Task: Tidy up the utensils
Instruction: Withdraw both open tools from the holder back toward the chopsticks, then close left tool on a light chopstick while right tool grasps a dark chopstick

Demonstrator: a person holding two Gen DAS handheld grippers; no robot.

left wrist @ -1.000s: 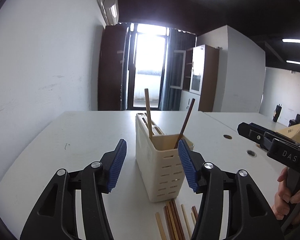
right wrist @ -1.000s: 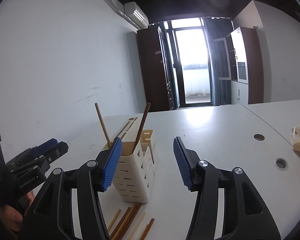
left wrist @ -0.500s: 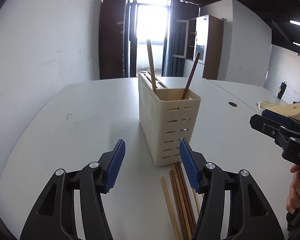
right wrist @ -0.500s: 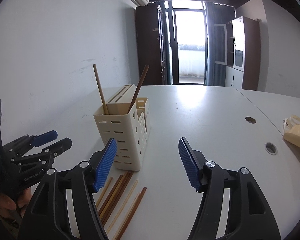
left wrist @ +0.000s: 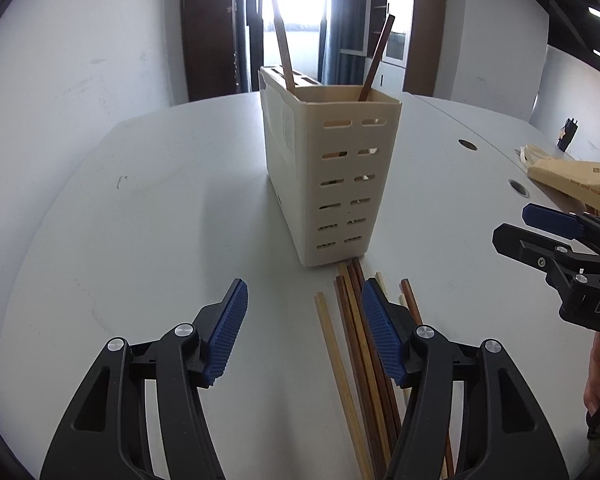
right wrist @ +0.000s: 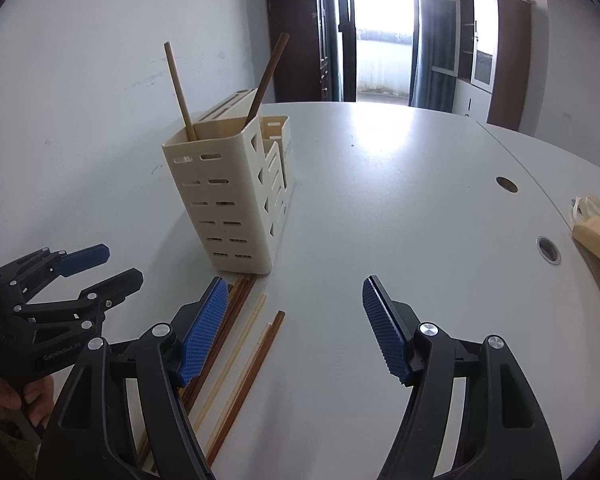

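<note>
Left wrist view
- left gripper [left wrist: 304,322]: lower centre of frame, jaws apart and just been widening, bare table between the pads.
- chopsticks [left wrist: 354,344]: loose bundle on the white table [left wrist: 140,220], lower centre, running under the right-hand blue pad.
- utensil holder [left wrist: 332,176]: cream, slotted, upright at frame centre, two sticks leaning inside (one light, one dark).
- right gripper [left wrist: 518,226]: right edge, gripping nothing.

Right wrist view
- right gripper [right wrist: 294,310]: lower centre, jaws wide and just been opening, nothing clamped.
- chopsticks [right wrist: 240,344]: lower left of centre, beside the left-hand pad.
- utensil holder [right wrist: 228,192]: left of centre.
- left gripper [right wrist: 112,266]: left edge, unclenched.
</note>
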